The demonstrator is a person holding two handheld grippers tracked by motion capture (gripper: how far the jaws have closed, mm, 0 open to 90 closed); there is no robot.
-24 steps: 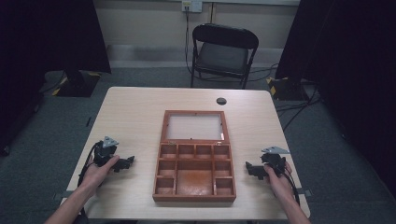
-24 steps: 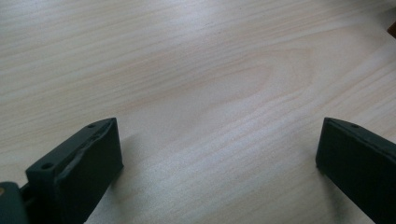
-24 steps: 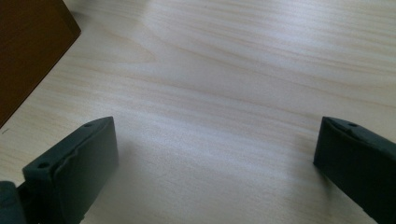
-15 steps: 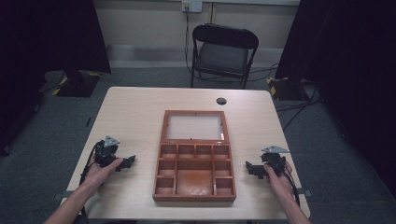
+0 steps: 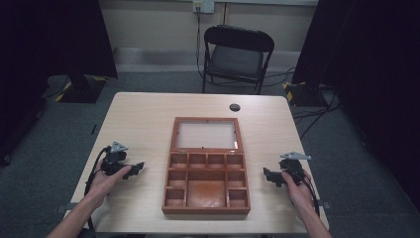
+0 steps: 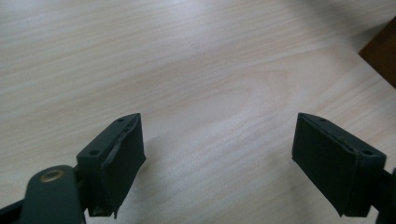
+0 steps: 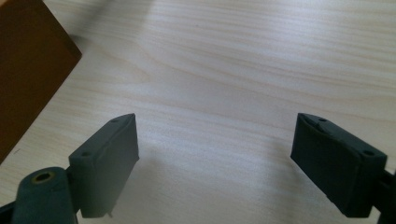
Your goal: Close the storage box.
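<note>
A brown wooden box (image 5: pixel 207 181) with several compartments lies open at the middle of the table, its glass-paned lid (image 5: pixel 206 134) folded back flat behind it. The compartments look bare. My left gripper (image 5: pixel 137 168) rests on the table left of the box, held by a hand, jaws open and pointing toward the box. My right gripper (image 5: pixel 267 174) rests right of the box, also open and facing it. In the left gripper view the jaws (image 6: pixel 219 158) stand wide over bare wood, with a box corner (image 6: pixel 380 51) at the right edge. In the right gripper view the jaws (image 7: pixel 215 161) are wide apart; the box side (image 7: pixel 28 70) shows at left.
A small black round object (image 5: pixel 235 107) sits near the table's far edge. A black folding chair (image 5: pixel 236 54) stands behind the table. Cables lie on the grey floor at right. The light wooden table (image 5: pixel 143 119) has bare surface on both sides of the box.
</note>
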